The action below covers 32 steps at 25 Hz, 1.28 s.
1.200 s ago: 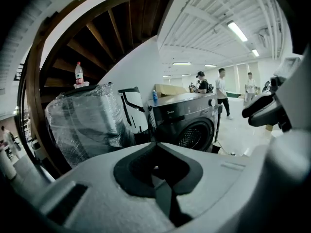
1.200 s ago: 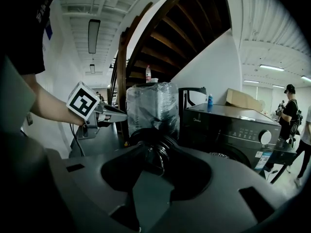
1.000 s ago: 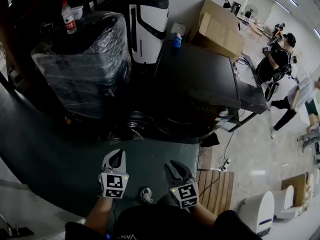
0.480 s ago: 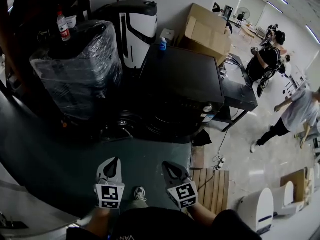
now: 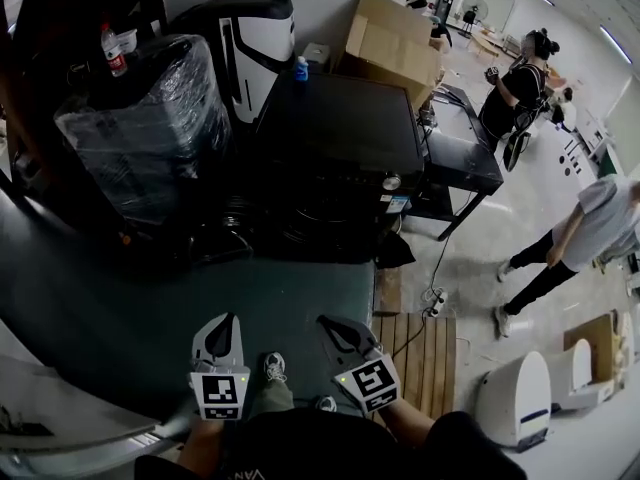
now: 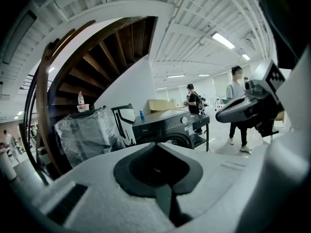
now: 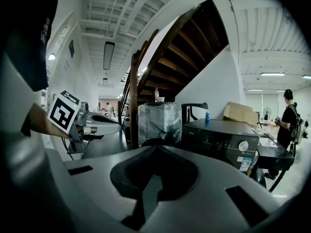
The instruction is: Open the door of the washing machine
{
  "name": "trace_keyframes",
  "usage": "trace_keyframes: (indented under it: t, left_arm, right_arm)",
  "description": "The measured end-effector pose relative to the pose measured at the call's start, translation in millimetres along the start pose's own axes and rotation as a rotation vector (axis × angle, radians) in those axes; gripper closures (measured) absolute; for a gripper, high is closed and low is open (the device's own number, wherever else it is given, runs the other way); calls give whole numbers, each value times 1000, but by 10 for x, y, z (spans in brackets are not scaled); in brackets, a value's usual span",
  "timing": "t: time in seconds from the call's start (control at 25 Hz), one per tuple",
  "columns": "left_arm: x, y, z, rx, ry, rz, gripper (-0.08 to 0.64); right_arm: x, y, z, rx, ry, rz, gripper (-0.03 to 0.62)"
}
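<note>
The black washing machine (image 5: 340,128) stands ahead of me; its round door (image 5: 322,218) is dark and looks closed. It also shows in the left gripper view (image 6: 170,125) and the right gripper view (image 7: 218,140). My left gripper (image 5: 222,330) and right gripper (image 5: 336,328) hang low in front of my body, well short of the machine, over the dark green floor. Both are shut with nothing between the jaws, as their own views show (image 6: 156,149) (image 7: 154,152). Each gripper points roughly toward the machine.
A plastic-wrapped appliance (image 5: 135,128) with a water bottle (image 5: 112,50) on top stands left of the machine. Behind are a black-and-white unit (image 5: 255,38) and a cardboard box (image 5: 390,38). A wooden pallet (image 5: 415,363) lies at right. Two people (image 5: 515,88) (image 5: 590,238) stand further right.
The right gripper's jaws have closed. In the head view the washing machine has slid left and up, and my shoes now show between the grippers. The people at right have walked.
</note>
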<state>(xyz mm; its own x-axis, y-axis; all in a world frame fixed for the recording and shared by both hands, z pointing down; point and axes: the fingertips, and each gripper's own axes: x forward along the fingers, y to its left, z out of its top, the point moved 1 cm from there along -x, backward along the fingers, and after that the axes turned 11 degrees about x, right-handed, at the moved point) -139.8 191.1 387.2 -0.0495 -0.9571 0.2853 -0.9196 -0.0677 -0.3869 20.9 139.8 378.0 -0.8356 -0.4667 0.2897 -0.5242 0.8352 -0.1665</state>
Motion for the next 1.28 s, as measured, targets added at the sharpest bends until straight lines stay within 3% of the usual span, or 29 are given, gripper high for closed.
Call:
trace_keyframes:
  t: [0.52, 1.28]
  left_arm:
    - [-693, -580, 42, -24, 32, 45, 543]
    - [-1171, -890, -31, -31, 66, 141, 543]
  right_arm:
    - [-712, 205, -182, 4, -3, 79, 588]
    - [-992, 306, -407, 18, 3, 184, 589]
